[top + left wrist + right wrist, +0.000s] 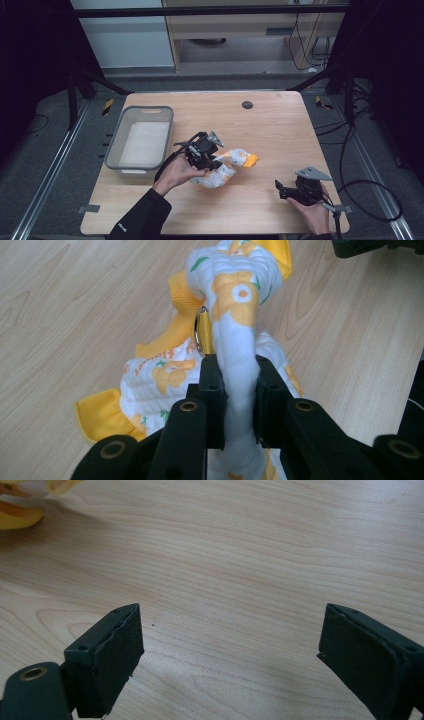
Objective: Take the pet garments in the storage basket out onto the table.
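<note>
A small white garment with orange flowers and yellow trim [227,167] lies crumpled near the middle of the wooden table [280,125]. My left gripper [212,161] is shut on a bunched white fold of the garment [235,330], lifting that fold off the wood; a metal ring on a yellow strap [202,332] sits just beyond the jaws. My right gripper [280,189] hovers low over bare wood at the front right, and in the right gripper view it stands wide open [230,650] with nothing between its jaws. A yellow corner of the garment [20,515] shows at the top left there.
A grey plastic bin [141,140] stands at the table's left edge, its white floor bare. A round black cable port [247,105] sits near the far edge. Cables [370,200] trail off the right side.
</note>
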Tool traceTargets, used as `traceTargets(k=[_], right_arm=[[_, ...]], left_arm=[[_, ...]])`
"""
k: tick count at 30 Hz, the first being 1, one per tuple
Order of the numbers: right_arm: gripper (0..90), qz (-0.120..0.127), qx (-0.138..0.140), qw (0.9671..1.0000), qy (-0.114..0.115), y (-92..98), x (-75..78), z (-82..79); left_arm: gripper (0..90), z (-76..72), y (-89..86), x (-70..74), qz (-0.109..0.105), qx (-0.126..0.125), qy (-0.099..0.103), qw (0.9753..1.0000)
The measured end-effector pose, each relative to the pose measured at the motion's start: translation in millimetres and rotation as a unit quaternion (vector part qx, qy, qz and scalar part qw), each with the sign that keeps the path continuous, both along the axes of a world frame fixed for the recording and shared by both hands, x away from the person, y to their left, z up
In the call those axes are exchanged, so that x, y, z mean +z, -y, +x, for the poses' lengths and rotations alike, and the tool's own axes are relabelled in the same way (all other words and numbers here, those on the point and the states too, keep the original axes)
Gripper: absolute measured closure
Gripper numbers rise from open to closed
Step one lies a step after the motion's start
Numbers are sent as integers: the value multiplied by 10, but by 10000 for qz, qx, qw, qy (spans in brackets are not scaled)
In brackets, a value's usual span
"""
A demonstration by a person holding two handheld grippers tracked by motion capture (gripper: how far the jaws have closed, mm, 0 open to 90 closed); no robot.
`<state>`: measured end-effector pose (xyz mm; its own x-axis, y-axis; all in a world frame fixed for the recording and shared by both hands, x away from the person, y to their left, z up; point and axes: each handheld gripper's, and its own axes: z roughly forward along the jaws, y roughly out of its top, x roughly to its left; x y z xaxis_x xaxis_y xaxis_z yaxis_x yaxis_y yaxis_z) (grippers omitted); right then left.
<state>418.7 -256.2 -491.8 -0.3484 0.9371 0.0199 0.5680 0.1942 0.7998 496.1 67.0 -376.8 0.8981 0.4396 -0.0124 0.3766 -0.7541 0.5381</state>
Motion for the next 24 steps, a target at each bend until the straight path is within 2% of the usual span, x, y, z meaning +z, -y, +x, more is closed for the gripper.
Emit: traceTargets(k=[17,24], right_arm=[[103,-18,-5,10000,-5,-2,-1,0],[101,-19,-3,10000,-3,-2,-2,1]], left_arm=[[760,-25,103,-249,153,-111,-118,9998],[721,-31,135,-360,217,-186,-205,9994]])
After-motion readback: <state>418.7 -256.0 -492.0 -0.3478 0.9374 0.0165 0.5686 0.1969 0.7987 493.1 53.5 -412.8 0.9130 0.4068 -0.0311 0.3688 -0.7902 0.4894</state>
